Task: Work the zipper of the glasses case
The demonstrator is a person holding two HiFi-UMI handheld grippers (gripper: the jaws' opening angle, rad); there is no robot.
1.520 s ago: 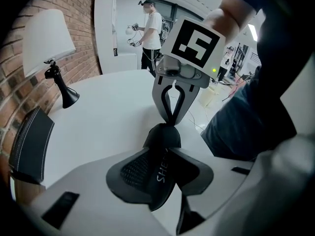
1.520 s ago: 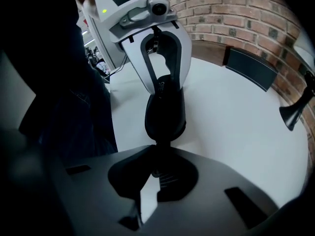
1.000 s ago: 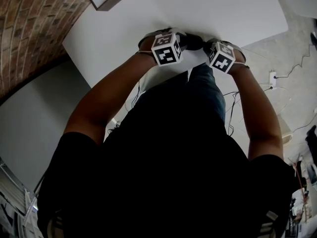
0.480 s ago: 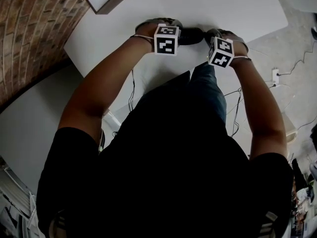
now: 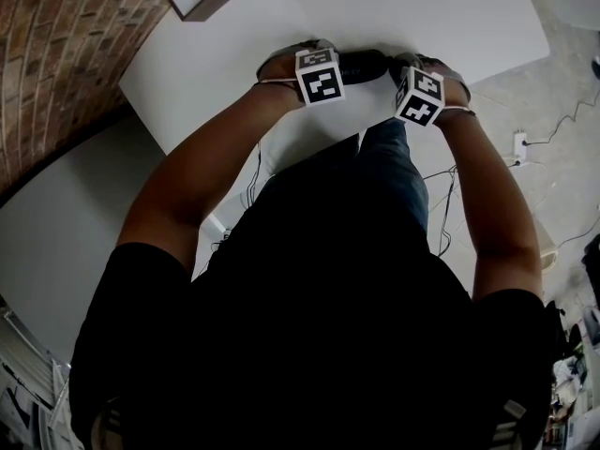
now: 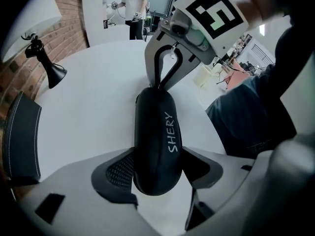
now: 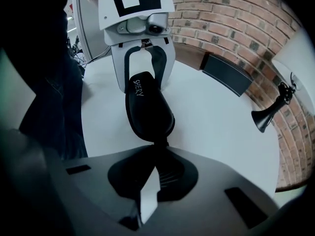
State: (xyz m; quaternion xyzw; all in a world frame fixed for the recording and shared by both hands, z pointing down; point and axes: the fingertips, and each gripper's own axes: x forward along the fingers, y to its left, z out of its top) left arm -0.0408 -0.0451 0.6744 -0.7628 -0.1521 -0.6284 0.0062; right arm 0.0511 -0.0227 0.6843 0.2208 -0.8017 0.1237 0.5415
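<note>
Glasses case [image 6: 156,141], black and rounded with pale SHERY lettering, looks shut, contents unseen; lies flat on the white table [image 6: 93,97] between both tools. Left tool [image 6: 158,173] straddles one end of it, jaws just opened wider and now loose about the case, while right tool [image 7: 152,168] stays pinched tight at the other end on the small dark zipper pull [image 7: 160,142]. Farther off, well apart, black cone-headed lamp [image 6: 49,70] and dark flat panel [image 6: 22,136] beside the brick wall [image 7: 236,23].

"SHERY" runs in pale capital letters along the black, oval, zip-up glasses case [image 6: 155,141]; no other text is legible.
</note>
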